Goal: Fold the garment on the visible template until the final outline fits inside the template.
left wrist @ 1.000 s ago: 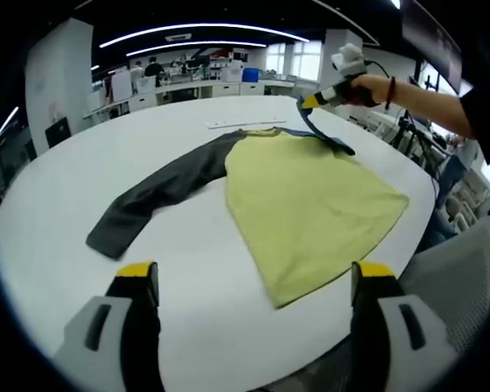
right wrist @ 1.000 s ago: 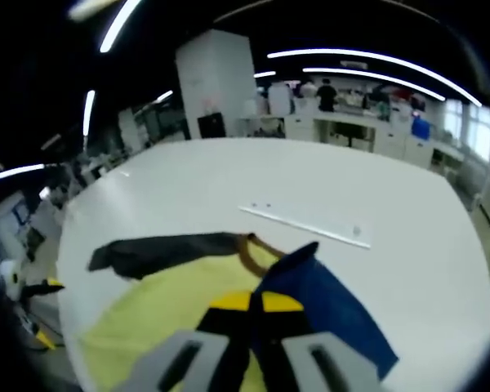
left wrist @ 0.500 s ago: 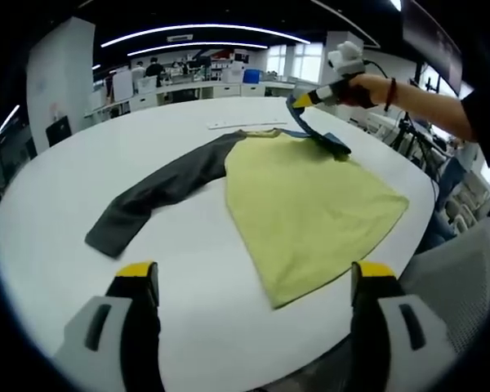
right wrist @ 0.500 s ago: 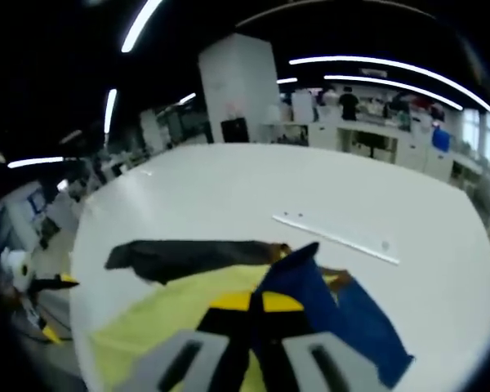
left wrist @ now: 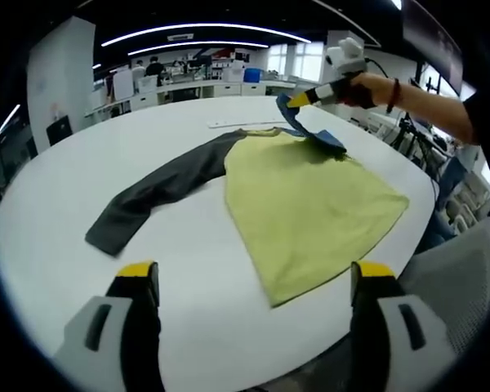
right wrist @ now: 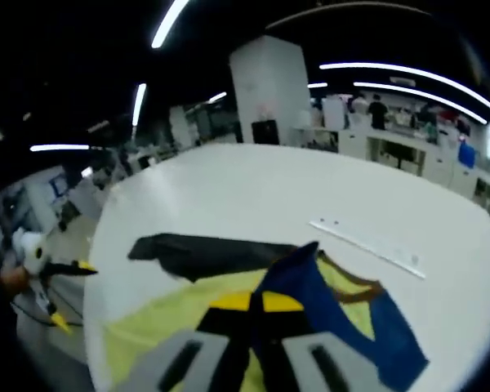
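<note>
Template outline: not distinguishable on the white table [left wrist: 57, 212]. Thin white strip [right wrist: 367, 242] beyond the collar: bears small dark dots, purpose unreadable. No legible writing or brand on any item. Background office benches and people: too small and blurred to resolve. Lower hem corner of the garment reaches close to the table edge in the left gripper view; contact with the edge cannot be told.

Garment [left wrist: 310, 204]: long-sleeved shirt, spread flat near the middle of the round table. Yellow-green body, brown collar trim, dark grey sleeve [left wrist: 155, 192] extended flat to one side and away from the body. Blue sleeve [right wrist: 335, 310] on the opposite side lifted off the table and arched over the shoulder area.

Right claw [right wrist: 263, 304]: yellow-tipped jaws closed together, pinching the blue sleeve fabric; seen also in the left gripper view at [left wrist: 298, 99], raised above the shirt's shoulder, held by a hand [left wrist: 361, 88].

Left claw [left wrist: 253, 282]: jaws spread wide apart, nothing between them, positioned above bare table short of the hem.
</note>
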A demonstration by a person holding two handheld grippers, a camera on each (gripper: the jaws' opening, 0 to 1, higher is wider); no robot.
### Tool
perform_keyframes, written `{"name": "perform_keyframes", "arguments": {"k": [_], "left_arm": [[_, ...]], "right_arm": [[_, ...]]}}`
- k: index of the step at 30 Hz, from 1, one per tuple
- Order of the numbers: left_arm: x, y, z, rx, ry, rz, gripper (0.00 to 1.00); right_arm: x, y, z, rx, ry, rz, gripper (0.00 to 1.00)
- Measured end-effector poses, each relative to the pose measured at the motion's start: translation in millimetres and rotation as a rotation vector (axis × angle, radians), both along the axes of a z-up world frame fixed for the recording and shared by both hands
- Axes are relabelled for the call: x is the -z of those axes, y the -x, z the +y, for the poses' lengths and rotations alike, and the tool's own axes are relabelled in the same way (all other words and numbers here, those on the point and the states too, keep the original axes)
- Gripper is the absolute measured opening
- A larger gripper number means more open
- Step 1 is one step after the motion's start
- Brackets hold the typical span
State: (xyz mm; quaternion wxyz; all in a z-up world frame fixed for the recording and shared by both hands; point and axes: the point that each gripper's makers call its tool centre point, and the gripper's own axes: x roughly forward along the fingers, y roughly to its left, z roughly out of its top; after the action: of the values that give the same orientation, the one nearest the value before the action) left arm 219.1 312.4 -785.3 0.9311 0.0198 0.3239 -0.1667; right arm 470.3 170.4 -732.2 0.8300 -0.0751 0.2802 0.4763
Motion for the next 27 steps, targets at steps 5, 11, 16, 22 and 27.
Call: {"name": "perform_keyframes", "arguments": {"k": [5, 11, 16, 22, 27], "left_arm": [[1.3, 1.3, 0.6, -0.005, 0.003, 0.000, 0.95], [2.1, 3.2, 1.6, -0.012, 0.003, 0.003, 0.95], [1.5, 3.8, 2.7, -0.019, 0.000, 0.002, 0.95], [2.5, 4.4, 1.5, -0.019, 0.001, 0.004, 0.95], [3.2, 4.7, 2.4, -0.023, 0.001, 0.004, 0.95]], "right_arm": [[-2.1, 5.4, 11.5, -0.042, -0.019, -0.016, 0.00], [-1.3, 13.8, 21.1, -0.072, -0.027, -0.019, 0.00], [0.7, 21.4, 28.4, -0.108, -0.029, -0.020, 0.00], [-0.8, 31.5, 38.0, -0.147, -0.041, -0.033, 0.00], [2.2, 38.5, 44.3, -0.181, -0.038, -0.036, 0.00]]}}
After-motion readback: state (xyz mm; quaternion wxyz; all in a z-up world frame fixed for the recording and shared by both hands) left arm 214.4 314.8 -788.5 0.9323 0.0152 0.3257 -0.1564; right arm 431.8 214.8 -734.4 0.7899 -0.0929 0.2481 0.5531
